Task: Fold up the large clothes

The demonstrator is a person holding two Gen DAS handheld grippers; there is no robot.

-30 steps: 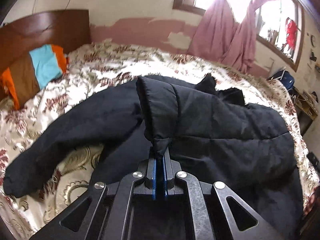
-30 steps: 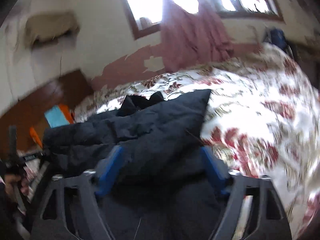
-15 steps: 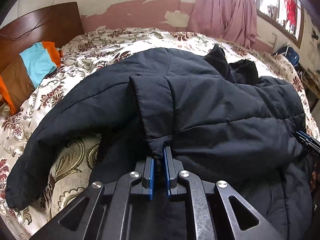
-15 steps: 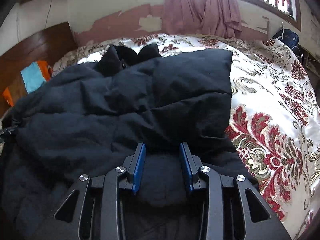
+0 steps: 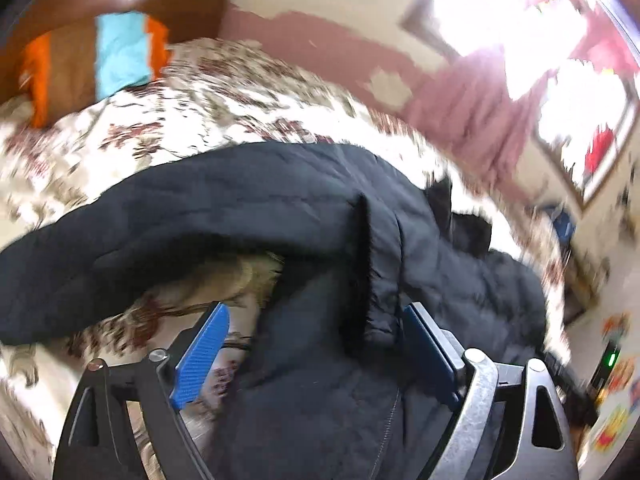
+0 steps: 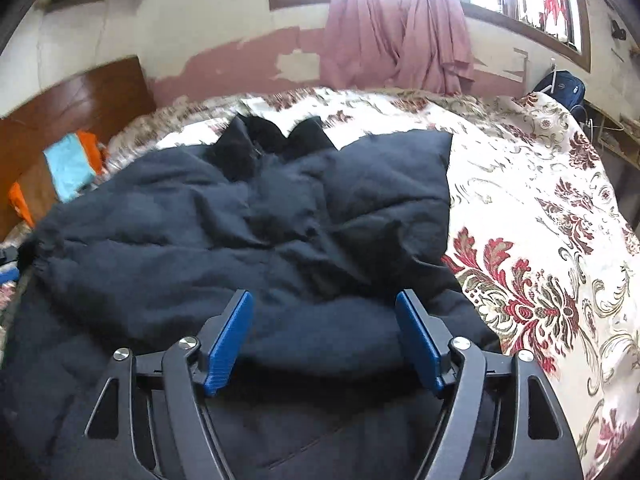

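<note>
Both claws, left and right, are opening off the black jacket; withdraw them low and, seemingly through blur, clear of the folded sleeve.

Jacket lies on bed, pillow behind-left by headboard, curtain behind.

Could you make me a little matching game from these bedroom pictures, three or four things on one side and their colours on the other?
Things:
1. jacket
2. curtain
3. headboard
4. gripper pads

Colours:
A. blue
B. dusty pink
C. black
D. brown wood

Pairs: 1-C, 2-B, 3-D, 4-A
</note>
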